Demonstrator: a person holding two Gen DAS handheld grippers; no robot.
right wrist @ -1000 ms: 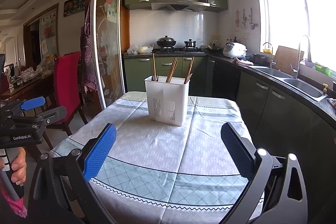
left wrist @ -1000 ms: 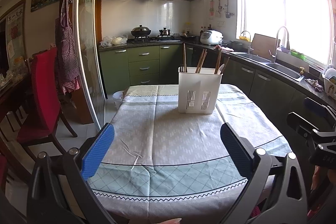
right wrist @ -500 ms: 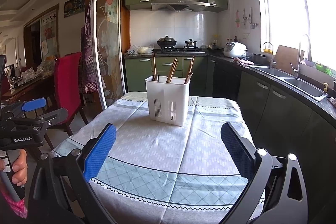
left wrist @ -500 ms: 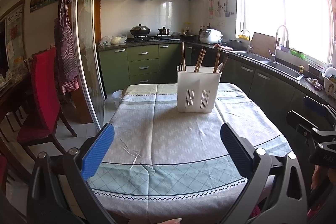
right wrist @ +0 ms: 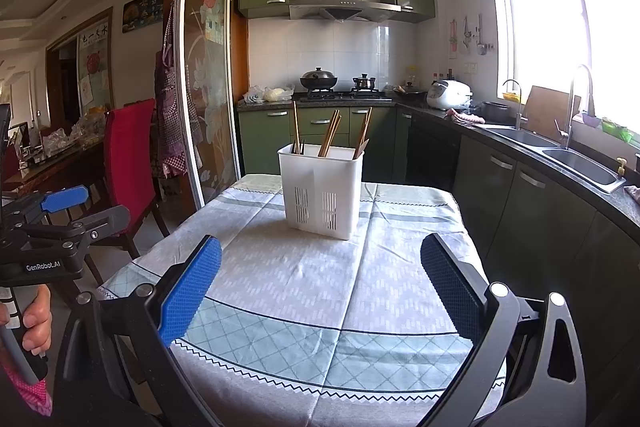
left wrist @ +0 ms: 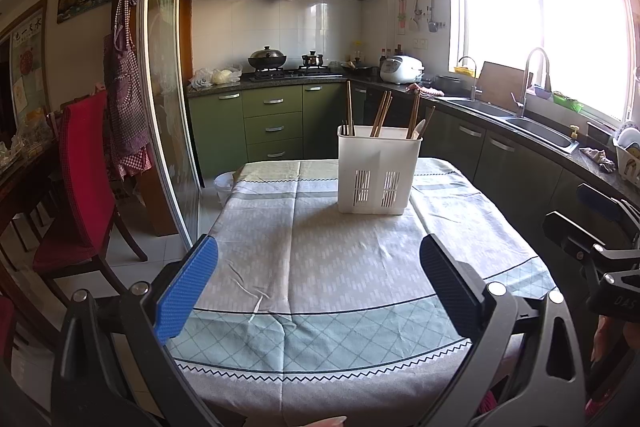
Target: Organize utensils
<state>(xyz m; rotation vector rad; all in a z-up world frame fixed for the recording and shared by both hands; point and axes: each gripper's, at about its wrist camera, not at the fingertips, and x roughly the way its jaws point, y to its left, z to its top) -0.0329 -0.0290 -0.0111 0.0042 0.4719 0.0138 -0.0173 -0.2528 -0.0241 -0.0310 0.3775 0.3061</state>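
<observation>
Left wrist view: a white plastic utensil caddy (left wrist: 377,171) is standing upright on the far half of the table, on a grey-and-mint patterned tablecloth (left wrist: 320,259). Its front wall is showing two slotted vent panels and a centre divider line. Brown wooden chopsticks (left wrist: 381,114) are leaning out of the top in separate compartments, with a pale spoon (left wrist: 419,129) poking up at the right end. The left gripper (left wrist: 318,281) is hovering over the near table edge, jaws spread wide, holding and touching nothing, well apart from the caddy. The right gripper (left wrist: 592,227) is showing at the right margin. Right wrist view: the same caddy (right wrist: 320,189) is sitting slightly left of centre, chopsticks (right wrist: 329,133) fanning upward. The right gripper (right wrist: 320,283) is hanging above the near cloth (right wrist: 312,279), jaws wide apart and empty. The left gripper (right wrist: 68,207) is visible at the left edge, gripped by a hand (right wrist: 32,319).
</observation>
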